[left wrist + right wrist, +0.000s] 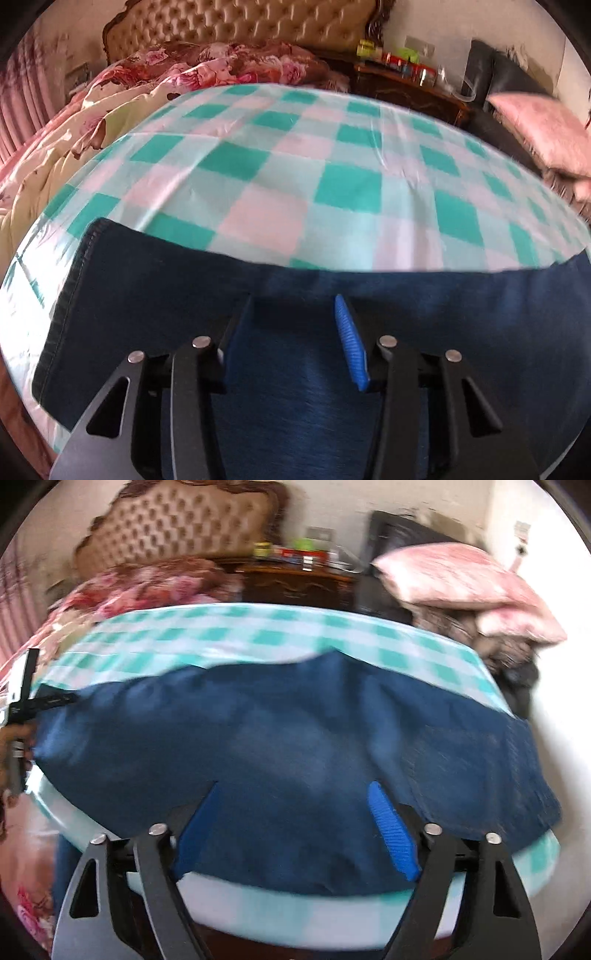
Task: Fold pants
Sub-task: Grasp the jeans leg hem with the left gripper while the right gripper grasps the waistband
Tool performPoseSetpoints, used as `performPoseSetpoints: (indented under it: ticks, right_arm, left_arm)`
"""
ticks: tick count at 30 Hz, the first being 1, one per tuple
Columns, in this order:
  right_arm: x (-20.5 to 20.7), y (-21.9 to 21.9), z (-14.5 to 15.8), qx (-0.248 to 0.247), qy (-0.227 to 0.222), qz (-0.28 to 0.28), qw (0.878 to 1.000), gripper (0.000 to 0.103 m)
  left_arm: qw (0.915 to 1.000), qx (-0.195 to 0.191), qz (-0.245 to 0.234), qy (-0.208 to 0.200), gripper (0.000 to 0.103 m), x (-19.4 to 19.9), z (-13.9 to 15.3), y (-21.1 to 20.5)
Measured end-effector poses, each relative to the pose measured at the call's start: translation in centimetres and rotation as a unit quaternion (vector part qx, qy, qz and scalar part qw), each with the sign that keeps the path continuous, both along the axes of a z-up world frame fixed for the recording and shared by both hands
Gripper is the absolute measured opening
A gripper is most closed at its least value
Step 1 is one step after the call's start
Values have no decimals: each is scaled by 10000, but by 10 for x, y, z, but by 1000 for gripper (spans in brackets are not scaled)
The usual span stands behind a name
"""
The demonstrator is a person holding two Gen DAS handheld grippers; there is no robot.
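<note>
Dark blue jeans (443, 314) lie flat on a green, pink and white checked sheet (295, 166), with a stitched hem edge at the left. My left gripper (293, 302) hovers low over the denim with its jaws apart; the ribbed blue pad (351, 343) shows bare, and nothing is pinched. In the right wrist view the jeans (258, 731) spread across the near part of the bed, reaching its front edge. My right gripper (295, 786) stands open above them with its fingers wide. The left gripper's body and the hand holding it show at the far left edge (22, 701).
A floral quilt (166, 74) is bunched at the bed's far left below a tufted headboard (240, 26). A dark wooden nightstand (295, 579) with bottles stands behind the bed. Pink pillows (461, 583) are piled on a dark chair at the right.
</note>
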State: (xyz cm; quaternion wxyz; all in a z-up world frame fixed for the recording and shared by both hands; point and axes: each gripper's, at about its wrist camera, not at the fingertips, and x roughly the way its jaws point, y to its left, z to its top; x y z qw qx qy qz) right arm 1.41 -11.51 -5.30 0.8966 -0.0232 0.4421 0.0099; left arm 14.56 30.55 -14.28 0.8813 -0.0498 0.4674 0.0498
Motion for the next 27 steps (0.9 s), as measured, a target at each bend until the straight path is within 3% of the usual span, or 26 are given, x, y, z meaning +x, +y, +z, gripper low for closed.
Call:
performPoseSetpoints:
  ticks: [2, 3, 6, 9, 13, 15, 18, 20, 23, 27]
  right_arm:
    - [22, 22, 0, 86, 61, 221, 9997, 67]
    - [31, 31, 0, 167, 91, 311, 9993, 64]
    - [77, 60, -7, 292, 264, 588, 9975, 50]
    - [119, 86, -17, 555, 436, 786, 9944, 35]
    - [158, 114, -35, 245, 518, 943, 9939, 21]
    - [173, 119, -49, -29, 662, 900, 9937, 17]
    - [182, 121, -67, -217, 818, 847, 9928, 15]
    - [180, 123, -69, -373, 665, 911, 9929, 14]
    - [181, 125, -71, -445, 622, 849, 9935, 14]
    - [182, 128, -74, -559, 449, 800, 9942, 14]
  left_arm:
    - [9984, 489, 279, 29, 47, -4, 2, 12]
    - [9983, 447, 371, 18, 47, -9, 3, 21]
    - [9950, 14, 983, -181, 47, -35, 17, 61]
    - [9863, -255, 1550, -512, 47, -81, 36, 98]
    - [9636, -1189, 2229, -869, 47, -154, 43, 145]
    - [9558, -1527, 2347, -899, 47, -181, 36, 157]
    - [9538, -1769, 2247, -921, 47, -199, 29, 159]
    - [9528, -1967, 2126, -914, 47, -197, 23, 154]
    - [9562, -1981, 1967, -879, 46, -183, 19, 146]
    - [9536, -2112, 2002, -769, 45, -166, 9, 147]
